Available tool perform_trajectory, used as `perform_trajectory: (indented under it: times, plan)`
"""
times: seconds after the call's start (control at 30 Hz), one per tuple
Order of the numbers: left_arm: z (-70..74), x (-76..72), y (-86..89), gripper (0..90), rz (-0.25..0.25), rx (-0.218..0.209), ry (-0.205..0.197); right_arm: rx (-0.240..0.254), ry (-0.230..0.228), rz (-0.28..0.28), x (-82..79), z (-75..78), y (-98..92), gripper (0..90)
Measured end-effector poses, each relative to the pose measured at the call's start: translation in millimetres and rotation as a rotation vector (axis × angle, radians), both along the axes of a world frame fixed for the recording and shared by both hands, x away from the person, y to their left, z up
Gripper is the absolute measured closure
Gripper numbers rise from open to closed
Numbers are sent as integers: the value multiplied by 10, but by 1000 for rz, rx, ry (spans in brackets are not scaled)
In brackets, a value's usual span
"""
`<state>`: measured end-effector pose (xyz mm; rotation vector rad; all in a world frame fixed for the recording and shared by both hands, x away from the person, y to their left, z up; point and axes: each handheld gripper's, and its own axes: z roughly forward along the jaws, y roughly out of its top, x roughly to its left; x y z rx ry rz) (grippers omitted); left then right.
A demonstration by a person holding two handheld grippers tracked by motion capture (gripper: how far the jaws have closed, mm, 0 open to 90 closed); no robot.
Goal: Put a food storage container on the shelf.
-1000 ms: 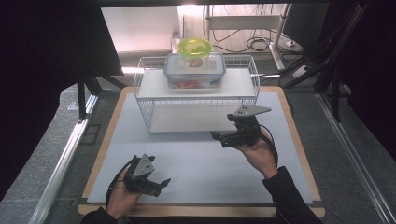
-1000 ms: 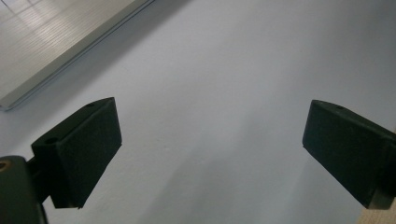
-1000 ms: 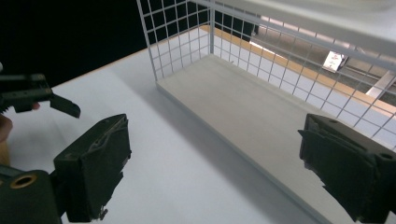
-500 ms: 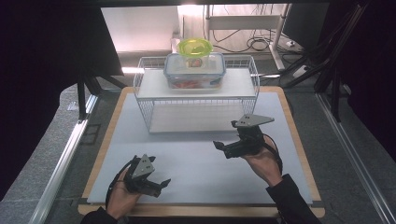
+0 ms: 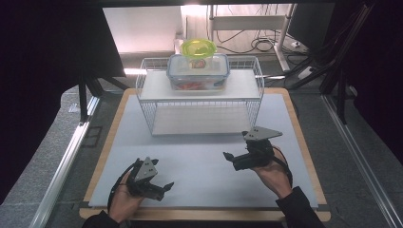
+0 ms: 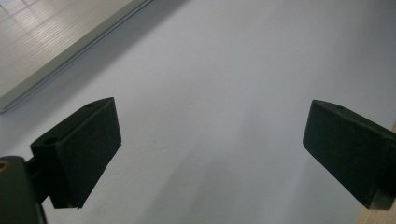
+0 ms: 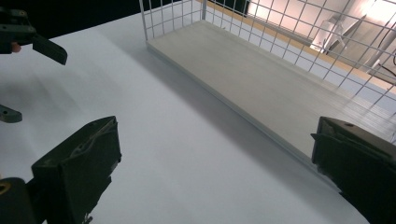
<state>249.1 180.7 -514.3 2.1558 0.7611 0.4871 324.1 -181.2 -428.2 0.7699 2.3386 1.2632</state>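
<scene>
High view first, nearest the person: the left gripper [image 5: 164, 186] rests low over the pale grey mat [image 5: 199, 161] by the near wooden edge of the board, in the same spot as a second ago. Its own view shows both black pads [image 6: 79, 151] spread wide with bare mat between them, so it holds nothing.

Farther in and to the right, the right gripper [image 5: 228, 158] has drawn back toward the person and sunk closer to the mat compared with a second ago, when it stood nearer the front of the white wire rack [image 5: 199, 97]. Its jaws have just been opening to their full spread, and the right gripper view shows nothing between its pads [image 7: 77, 170]; ahead of them lie the mat and the rack's pale lower shelf board [image 7: 243, 70].

Beyond both grippers, well apart from them, the clear plastic food box with a blue-rimmed lid [image 5: 198, 71] sits on the rack's top shelf, and the yellow-green translucent bowl [image 5: 198, 48] appears to rest on or just behind its lid; which cannot be told.

Judging by this, a placing on the rack looks finished: both tools are empty and pulled away, and the box and bowl stand untouched, so either the work is done or a fresh reach comes next.
</scene>
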Motion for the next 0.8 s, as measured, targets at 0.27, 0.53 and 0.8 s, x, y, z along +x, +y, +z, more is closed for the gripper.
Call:
perform_trajectory:
  times: [0.27,0.53,0.8]
  plan:
    - [-5,1,0,41,-1,-2,2,-7,0,-9,-58,-71,-63,12]
    - [-9,3,0,41,-2,1,5,-37,3,-37,-75,-163,-170,21]
    - [-10,4,2,41,-1,0,6,-44,1,-80,-67,-263,-329,16]
